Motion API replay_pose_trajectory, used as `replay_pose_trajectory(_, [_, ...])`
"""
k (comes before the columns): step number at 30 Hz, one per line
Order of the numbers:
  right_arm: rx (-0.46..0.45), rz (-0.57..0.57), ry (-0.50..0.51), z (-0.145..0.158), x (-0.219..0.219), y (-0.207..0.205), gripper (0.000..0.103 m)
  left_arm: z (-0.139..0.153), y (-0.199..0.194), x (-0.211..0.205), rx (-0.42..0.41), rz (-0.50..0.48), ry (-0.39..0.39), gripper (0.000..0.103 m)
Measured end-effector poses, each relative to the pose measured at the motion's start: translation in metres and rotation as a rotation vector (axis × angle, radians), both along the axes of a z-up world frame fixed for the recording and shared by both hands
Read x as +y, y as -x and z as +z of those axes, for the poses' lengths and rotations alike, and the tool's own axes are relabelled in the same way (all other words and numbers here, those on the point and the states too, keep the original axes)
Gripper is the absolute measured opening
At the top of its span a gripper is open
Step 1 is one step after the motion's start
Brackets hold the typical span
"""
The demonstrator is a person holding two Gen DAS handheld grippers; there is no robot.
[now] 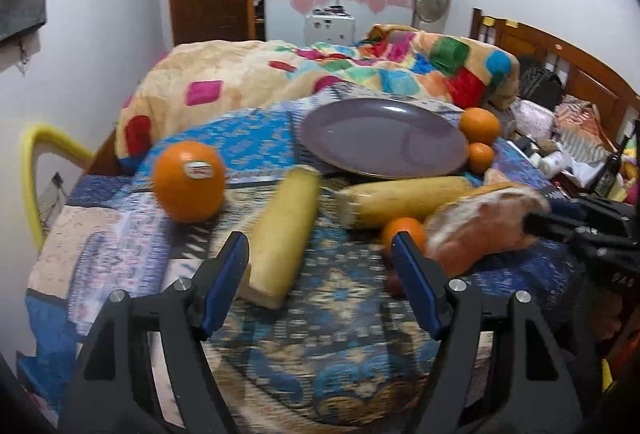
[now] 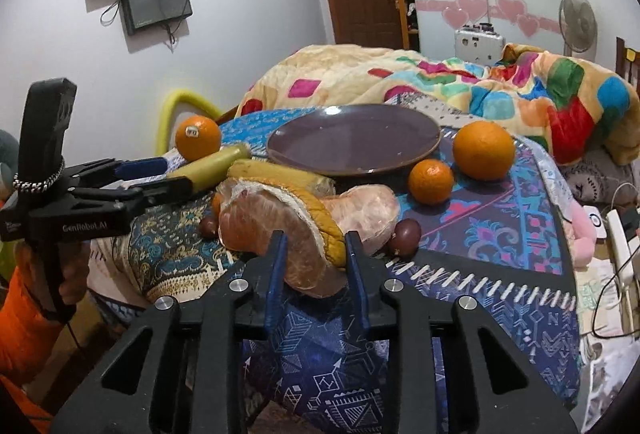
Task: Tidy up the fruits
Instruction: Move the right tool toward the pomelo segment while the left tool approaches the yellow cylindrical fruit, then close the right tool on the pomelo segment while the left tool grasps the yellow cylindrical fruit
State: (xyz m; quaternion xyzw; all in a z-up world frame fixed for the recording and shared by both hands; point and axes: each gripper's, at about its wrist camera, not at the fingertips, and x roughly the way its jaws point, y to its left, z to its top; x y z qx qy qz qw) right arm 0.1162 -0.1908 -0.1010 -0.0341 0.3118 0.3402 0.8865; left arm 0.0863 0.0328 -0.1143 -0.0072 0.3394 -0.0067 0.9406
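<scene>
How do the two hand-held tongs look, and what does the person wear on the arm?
Both tongs are black plastic frames with silver screws and blue pads on the fingers. The left one carries white lettering on its side, a tall black grip and a small metal chain. The sleeve is orange.

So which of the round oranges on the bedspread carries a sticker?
The large round orange left of the purple plate; the other oranges show bare peel.
</scene>
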Motion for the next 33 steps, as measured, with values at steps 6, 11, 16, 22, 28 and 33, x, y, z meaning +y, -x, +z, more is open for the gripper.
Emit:
replay_pose_trajectory(6, [-0.062, -0.079, -0.013, 0.017, -0.014, -0.001, 0.021, -0.007, -0.006, 0.025, 0.04, 0.038, 0.022, 0.074])
replay_pose_trajectory(11, [-0.037, -0.147, -0.023, 0.013, -0.037, -0.005, 0.021, -0.018, -0.016, 0.024, 0.067, 0.035, -0.02, 0.074])
replay_pose_trajectory(16, [-0.005, -0.175, -0.011, 0.005, -0.051, -0.002, 0.022, -0.026, -0.02, 0.025, 0.081, 0.036, -0.017, 0.062])
replay_pose_trajectory(22, [0.034, -0.159, 0.045, -0.009, -0.053, 0.003, 0.023, -0.028, -0.016, 0.019, 0.091, 0.015, -0.031, 0.043])
replay_pose_trajectory(28, [0.021, -0.143, 0.096, -0.008, -0.052, 0.003, 0.03, -0.025, -0.004, 0.014, 0.098, -0.004, -0.03, 0.039])
replay_pose_trajectory(33, [-0.018, -0.121, 0.108, -0.006, -0.044, -0.001, 0.058, -0.023, 0.009, 0.009, 0.105, -0.015, -0.024, 0.038])
